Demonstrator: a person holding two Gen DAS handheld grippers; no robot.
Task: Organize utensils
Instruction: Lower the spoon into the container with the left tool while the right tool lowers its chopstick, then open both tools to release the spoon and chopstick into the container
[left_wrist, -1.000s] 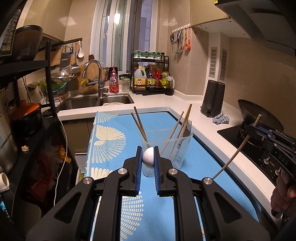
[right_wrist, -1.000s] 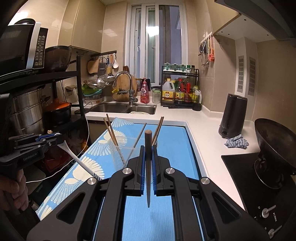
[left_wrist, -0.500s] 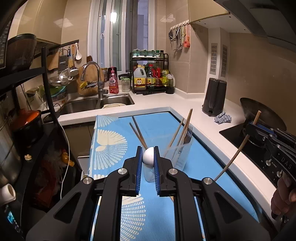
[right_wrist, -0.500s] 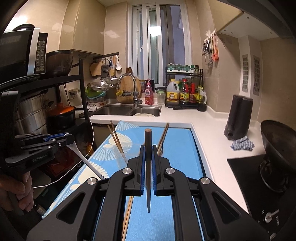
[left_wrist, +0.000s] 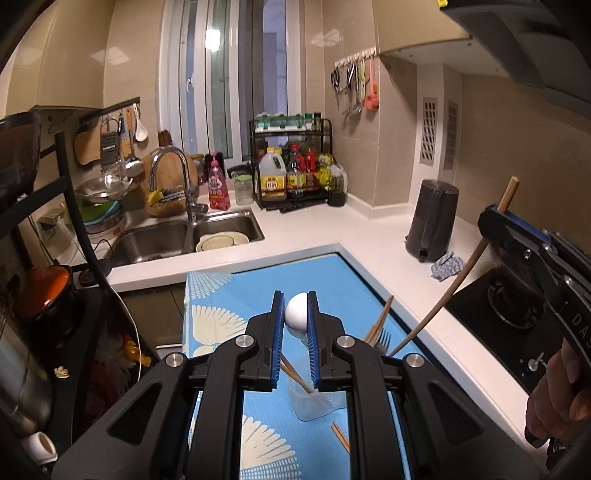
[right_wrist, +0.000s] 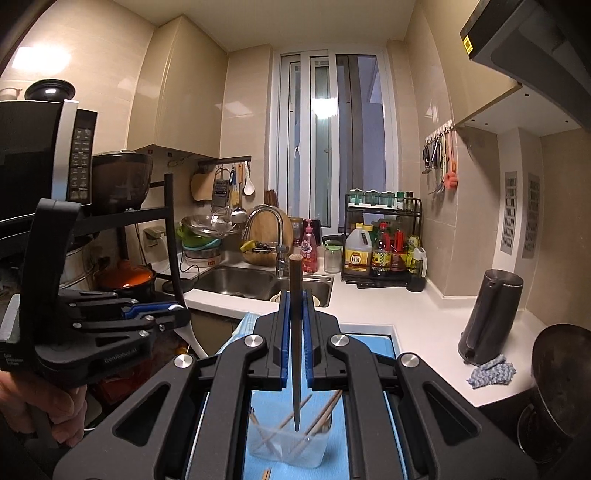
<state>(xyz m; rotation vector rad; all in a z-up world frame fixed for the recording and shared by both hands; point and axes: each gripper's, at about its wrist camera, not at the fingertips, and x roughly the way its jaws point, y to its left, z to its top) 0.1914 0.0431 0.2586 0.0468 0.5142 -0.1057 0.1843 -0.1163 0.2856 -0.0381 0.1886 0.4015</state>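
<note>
My right gripper clamps one chopstick upright, tip pointing down over the clear cup on the blue mat. My left gripper pinches one white spoon. Several chopsticks and one fork lean inside the cup.

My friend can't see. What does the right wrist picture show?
The right gripper holds a dark chopstick upright, its tip pointing down over a clear cup with other chopsticks in it, on a blue mat. At the left edge, the left gripper holds a white spoon. A kitchen sink sits behind.
</note>
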